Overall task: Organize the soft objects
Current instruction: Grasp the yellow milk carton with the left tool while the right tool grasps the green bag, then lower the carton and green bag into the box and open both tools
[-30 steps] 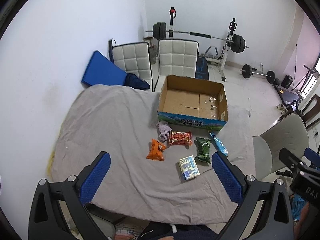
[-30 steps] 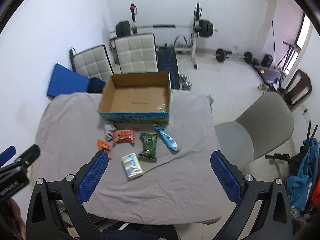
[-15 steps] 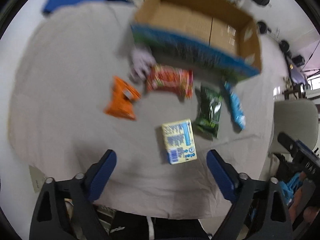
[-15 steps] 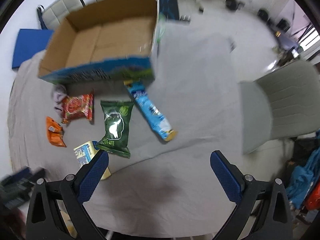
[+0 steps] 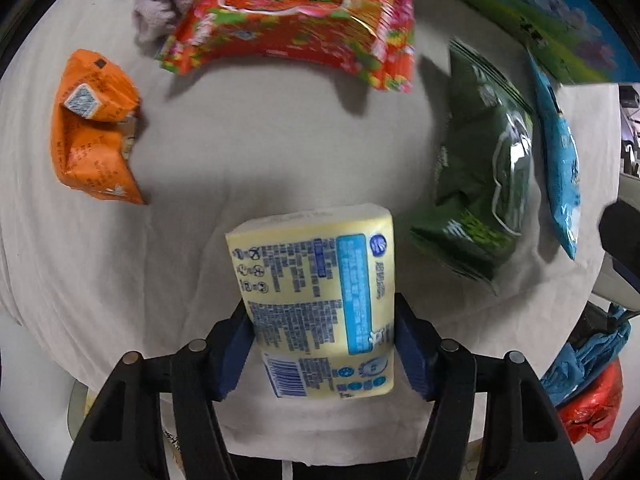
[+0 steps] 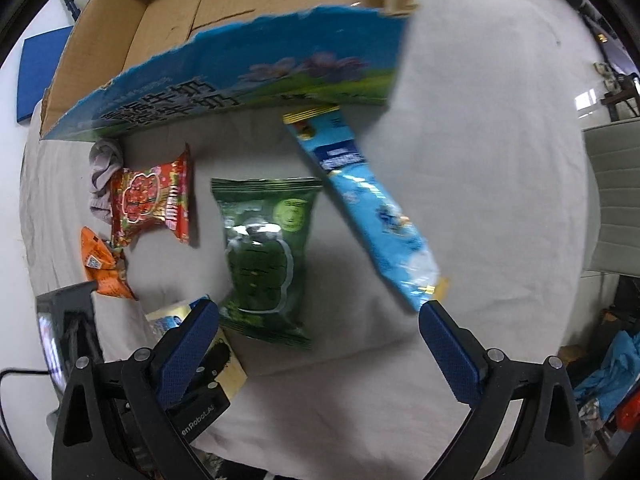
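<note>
L tongs [image 5: 322, 344] just closing, pads touching yellow tissue pack [image 5: 316, 300]; R tongs [image 6: 318, 344] wide, nothing btwn.

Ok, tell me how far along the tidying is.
Done: nothing; the cardboard box shows no packs inside.
In hand: the left gripper has just been closing its jaws around the yellow tissue pack, the pads at its sides. The right gripper hangs open above the green pack.
Left: red pack, orange pack, blue pack, grey cloth, all on the cloth-covered table.
</note>
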### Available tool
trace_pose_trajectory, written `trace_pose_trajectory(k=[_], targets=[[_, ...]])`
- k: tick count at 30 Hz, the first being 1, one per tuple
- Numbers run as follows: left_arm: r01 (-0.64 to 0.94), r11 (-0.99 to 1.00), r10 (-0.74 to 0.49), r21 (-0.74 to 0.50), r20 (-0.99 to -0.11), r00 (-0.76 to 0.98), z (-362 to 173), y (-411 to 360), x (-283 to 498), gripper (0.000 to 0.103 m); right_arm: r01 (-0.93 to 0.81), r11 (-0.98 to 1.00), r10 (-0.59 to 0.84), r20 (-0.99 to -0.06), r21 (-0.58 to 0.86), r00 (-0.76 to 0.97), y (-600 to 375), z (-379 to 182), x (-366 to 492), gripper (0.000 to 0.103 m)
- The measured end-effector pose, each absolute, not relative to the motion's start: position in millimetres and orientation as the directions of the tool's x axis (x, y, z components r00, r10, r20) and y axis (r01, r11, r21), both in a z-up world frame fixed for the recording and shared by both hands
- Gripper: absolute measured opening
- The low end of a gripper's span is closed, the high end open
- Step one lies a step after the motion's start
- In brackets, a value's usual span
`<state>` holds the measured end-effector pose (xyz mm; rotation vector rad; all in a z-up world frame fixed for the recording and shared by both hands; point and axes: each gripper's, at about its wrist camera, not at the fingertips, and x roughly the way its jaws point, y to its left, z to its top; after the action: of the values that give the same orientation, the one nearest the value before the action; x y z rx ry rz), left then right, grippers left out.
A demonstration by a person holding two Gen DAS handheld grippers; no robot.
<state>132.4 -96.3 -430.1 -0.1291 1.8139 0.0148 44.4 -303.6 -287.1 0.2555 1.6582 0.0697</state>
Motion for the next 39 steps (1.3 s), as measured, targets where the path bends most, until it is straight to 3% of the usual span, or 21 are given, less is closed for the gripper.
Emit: trace_pose_trajectory(k=[4,6,9,10,11,14,17,26,39], targets=[[-0.074,0.997,0.009,0.023,-0.983,-0.184,-413,-78,130,0.062,0.130,0.968,0.232,-0.966,0.217,-0.112,-288,-306,56,0.093],[-0.081,0.996,0.029,0.045,-0.983,-0.179,-409,-69,129,0.062,0.142,0.967,0.230,-0.962,0.209,-0.148,-280,-321,62,0.083],[-0.084,0.994,0.051,0.066,-0.985,-0.167,-404,-65,127,0.062,0.158,0.967,0.232,-0.951,0.202,-0.205,-272,-344,63,0.059],[-0.087,0.994,0.049,0.064,-0.985,-0.164,-402,-65,126,0.062,0.158,0.965,0.241,-0.947,0.210,-0.212,-270,-350,63,0.056],[-0.090,0.994,0.047,0.062,-0.986,-0.160,-399,-65,125,0.062,0.165,0.961,0.256,-0.943,0.224,-0.211,-267,-355,62,0.047],[-0.087,0.994,0.053,0.066,-0.988,-0.148,-372,-57,131,0.062,0.167,0.963,0.243,-0.951,0.213,-0.192,-265,-353,59,0.038],[-0.080,0.994,0.065,0.074,-0.991,-0.113,-343,-58,138,0.062,0.102,0.979,0.194,-0.964,0.178,-0.182,-256,-342,50,0.035],[-0.051,0.994,0.097,0.095,-0.995,0.031,-241,-73,119,0.061,0.022,0.973,0.231,-0.971,0.230,-0.065,-260,-276,11,0.034],[0.061,0.998,-0.029,-0.010,-0.947,0.320,-49,-113,123,0.061,-0.021,0.960,0.279,-0.940,0.280,0.199,-296,-121,29,0.034]])
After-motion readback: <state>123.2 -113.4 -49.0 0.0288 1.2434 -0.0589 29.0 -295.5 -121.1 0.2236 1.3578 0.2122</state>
